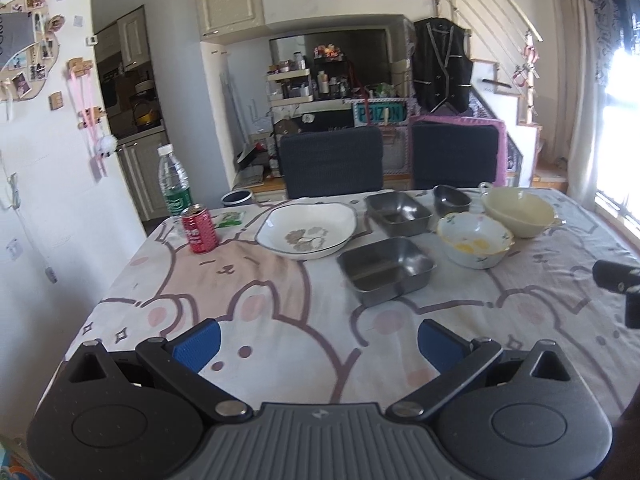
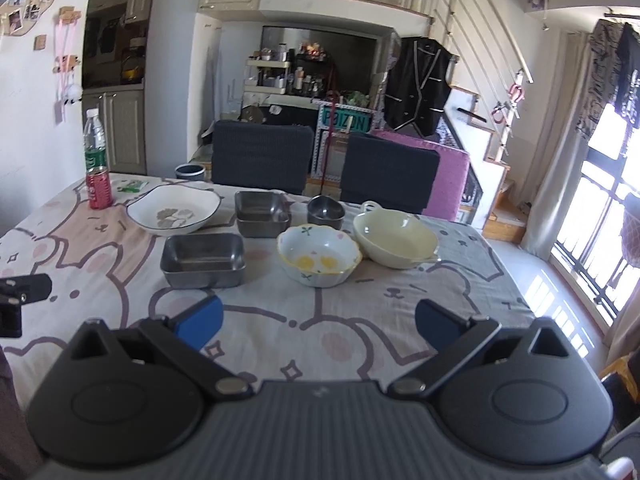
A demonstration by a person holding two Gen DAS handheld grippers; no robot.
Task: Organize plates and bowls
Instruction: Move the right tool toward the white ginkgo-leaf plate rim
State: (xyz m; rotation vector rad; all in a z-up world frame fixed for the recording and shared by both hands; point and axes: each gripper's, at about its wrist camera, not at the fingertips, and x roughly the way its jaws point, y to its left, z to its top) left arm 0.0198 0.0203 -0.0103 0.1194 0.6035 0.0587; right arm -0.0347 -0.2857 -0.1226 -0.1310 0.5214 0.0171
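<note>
Nothing stacked yet: the white plate, two steel trays, the small steel bowl, flowered bowl and cream bowl all sit apart toward the tabletop's far edge. Left claw and right claw hover level over the near edge, both spread wide, holding nothing.

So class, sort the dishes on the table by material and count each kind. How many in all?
Ceramic: 3, the white plate, flowered bowl and cream bowl.
Metal: 3, the near steel tray, far steel tray and small dark bowl.
Total: 6
</note>
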